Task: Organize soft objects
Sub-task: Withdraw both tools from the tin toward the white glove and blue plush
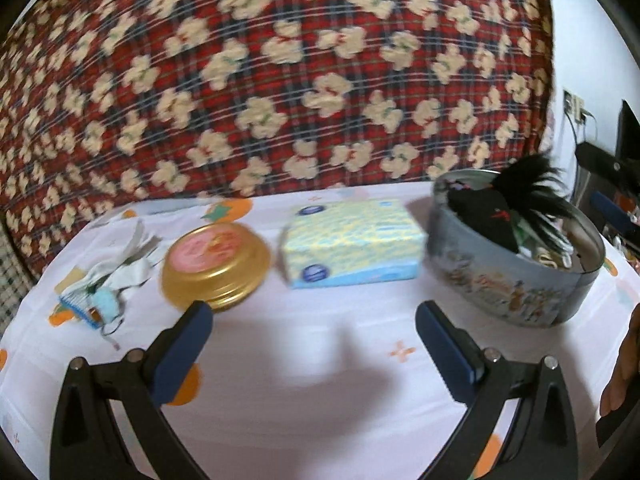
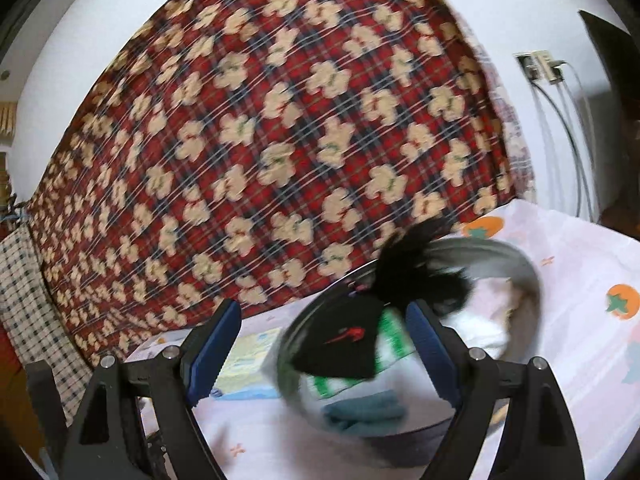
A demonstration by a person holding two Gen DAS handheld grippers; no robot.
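Note:
A round grey tin (image 1: 512, 284) stands at the right of the table; a black cloth item with a red mark (image 1: 486, 216) and black feathery strands (image 1: 532, 184) stick out of it. My left gripper (image 1: 314, 316) is open and empty, low over the tablecloth in front of a pale tissue pack (image 1: 352, 240). A pile of white cloth and small blue items (image 1: 108, 276) lies at the left. My right gripper (image 2: 322, 320) is open, hovering over the tin (image 2: 528, 280), which holds the black item (image 2: 344, 340), a green-white pack (image 2: 360, 372), a teal cloth (image 2: 364, 412) and white cloth (image 2: 480, 332).
A gold round tin lid (image 1: 216, 264) lies left of the tissue pack. A red plaid blanket with cream bears (image 1: 280, 80) hangs right behind the table. The white tablecloth (image 1: 320, 380) has orange prints. Wall cables (image 2: 560, 120) hang at the right.

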